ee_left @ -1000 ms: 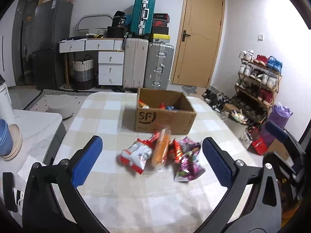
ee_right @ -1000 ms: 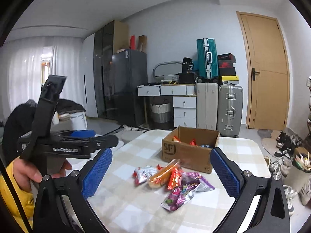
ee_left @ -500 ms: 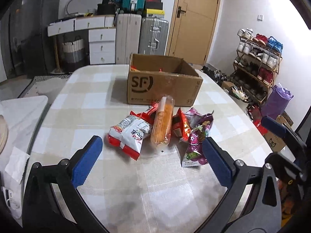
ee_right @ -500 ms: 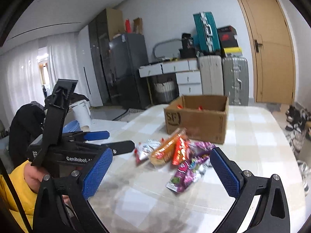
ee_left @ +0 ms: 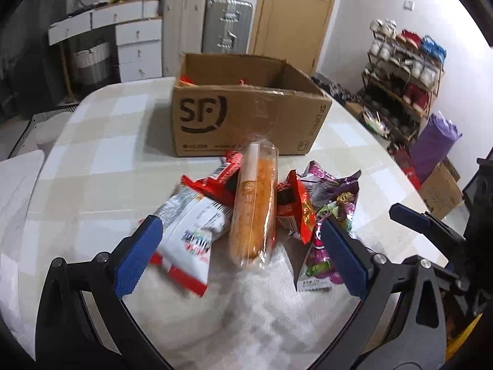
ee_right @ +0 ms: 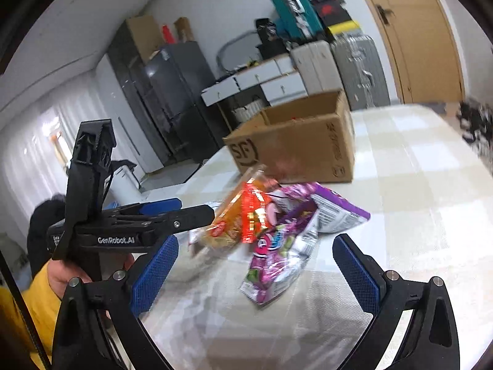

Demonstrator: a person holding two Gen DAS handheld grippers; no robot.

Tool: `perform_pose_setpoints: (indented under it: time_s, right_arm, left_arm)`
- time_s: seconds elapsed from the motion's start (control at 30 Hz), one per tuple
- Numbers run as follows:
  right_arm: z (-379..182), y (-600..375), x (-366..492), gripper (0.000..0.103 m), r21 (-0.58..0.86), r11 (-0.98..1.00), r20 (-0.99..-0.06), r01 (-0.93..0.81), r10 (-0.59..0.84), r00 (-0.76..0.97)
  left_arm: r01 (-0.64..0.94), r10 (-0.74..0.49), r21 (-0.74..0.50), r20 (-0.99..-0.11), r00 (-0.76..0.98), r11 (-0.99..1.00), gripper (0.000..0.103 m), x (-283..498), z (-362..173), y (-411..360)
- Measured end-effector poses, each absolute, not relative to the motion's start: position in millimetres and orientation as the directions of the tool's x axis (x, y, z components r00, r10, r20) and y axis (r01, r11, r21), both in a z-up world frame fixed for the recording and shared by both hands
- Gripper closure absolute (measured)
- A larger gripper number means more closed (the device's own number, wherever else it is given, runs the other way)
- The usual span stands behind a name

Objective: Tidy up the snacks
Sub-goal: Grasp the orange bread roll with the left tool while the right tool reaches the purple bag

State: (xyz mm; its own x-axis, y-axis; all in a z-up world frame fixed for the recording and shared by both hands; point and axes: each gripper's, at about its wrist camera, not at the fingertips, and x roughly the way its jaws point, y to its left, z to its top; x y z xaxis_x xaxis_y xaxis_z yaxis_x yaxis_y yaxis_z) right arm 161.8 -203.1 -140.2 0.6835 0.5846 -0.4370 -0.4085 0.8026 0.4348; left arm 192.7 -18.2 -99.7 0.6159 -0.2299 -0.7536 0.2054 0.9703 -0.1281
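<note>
Both grippers came much closer to the snack pile than one second before, and the cardboard box (ee_left: pixel 246 114) looked far bigger in the left wrist view. You held the left gripper (ee_left: pixel 240 252) low over the table (ee_left: pixel 101 166), its blue pads wide apart, with the orange packet (ee_left: pixel 254 206) lying between them but not touched. You held the right gripper (ee_right: pixel 255 271) wide apart too, and it gripped nothing; the purple bag (ee_right: pixel 286 243) lay just in front of it.

The snacks lay in one heap on the table, just before the box: a white and red bag (ee_left: pixel 191 231) on the left, then the orange packet, a small red packet (ee_left: pixel 292 206), and the purple bag (ee_left: pixel 329 215) on the right. Some red packets were already inside the box. The table had a cloth with pale beige and white squares.

Behind it stood a wooden door (ee_left: pixel 295 12), two suitcases (ee_left: pixel 228 24), white drawers (ee_left: pixel 138 49), and a shoe rack (ee_left: pixel 400 71) at the right wall. A dark fridge (ee_right: pixel 172 92) stood further left.

The box carried the letters "SF" in black. The left gripper (ee_right: pixel 135 225), seen from the right wrist view, showed "GenRobot.AI". Your hand (ee_right: pixel 64 274) held it, with a yellow sleeve (ee_right: pixel 27 308) below. The print on the snack bags was too blurred to read.
</note>
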Motion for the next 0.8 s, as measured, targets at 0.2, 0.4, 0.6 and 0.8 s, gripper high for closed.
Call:
perform_pose_setpoints:
  time_s: [0.2, 0.4, 0.6, 0.8]
  right_arm:
    - [-157, -214, 176, 0.001, 0.524, 0.779, -0.447, -0.346, 0.597, 0.667]
    - [-158, -198, 177, 0.001, 0.479, 0.782, -0.463, -0.398, 0.611, 0.642]
    - [-160, -197, 177, 0.001, 0.487, 0.776, -0.466, -0.402, 0.62, 0.632]
    - [-165, -209, 179, 0.001, 0.541, 0.76, -0.459, -0.36, 0.625, 0.631]
  left_arm:
    - [0.217, -0.123, 0.017, -0.781, 0.613, 0.976, 0.008, 232, -117, -36]
    - [0.276, -0.142, 0.025, -0.81, 0.569, 0.961, 0.023, 264, -136, -49]
    - [0.286, -0.148, 0.027, -0.809, 0.569, 0.958, 0.056, 289, -140, -54]
    - [0.329, -0.169, 0.024, -0.822, 0.543, 0.944, 0.077, 304, -142, -74]
